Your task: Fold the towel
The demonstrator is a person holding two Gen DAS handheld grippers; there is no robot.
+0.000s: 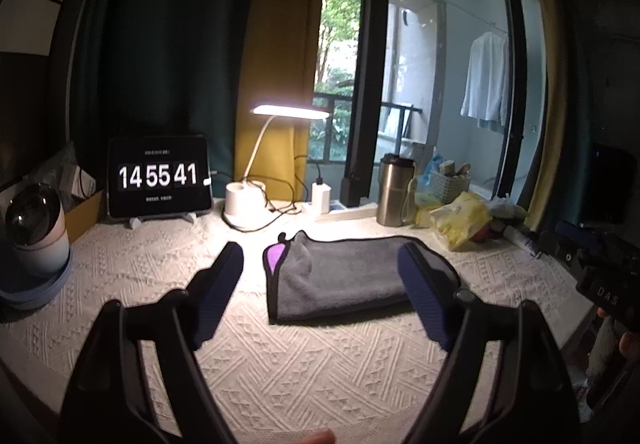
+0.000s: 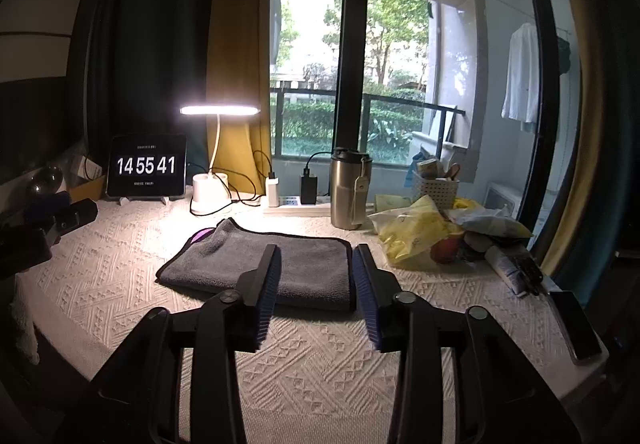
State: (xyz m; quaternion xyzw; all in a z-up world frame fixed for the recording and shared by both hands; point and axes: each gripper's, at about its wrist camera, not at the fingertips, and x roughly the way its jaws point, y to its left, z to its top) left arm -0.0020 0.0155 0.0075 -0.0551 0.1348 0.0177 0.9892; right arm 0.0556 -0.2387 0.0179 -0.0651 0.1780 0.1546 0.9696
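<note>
A grey towel (image 1: pixel 340 276) with a black hem lies folded flat on the cream tablecloth (image 1: pixel 280 364); a purple underside shows at its far left corner. My left gripper (image 1: pixel 320 264) is open wide and empty, held above the cloth in front of the towel. In the right wrist view the towel (image 2: pixel 256 268) lies just beyond my right gripper (image 2: pixel 316 256), which is open, empty and apart from it. The right gripper's body shows at the right edge of the left wrist view (image 1: pixel 608 276).
At the back stand a tablet clock (image 2: pixel 147 166), a lit desk lamp (image 2: pixel 218 110), chargers on a power strip (image 2: pixel 296 200) and a steel tumbler (image 2: pixel 350 188). Yellow bags and clutter (image 2: pixel 416 228) lie right of the towel. A phone (image 2: pixel 576 324) lies near the right table edge.
</note>
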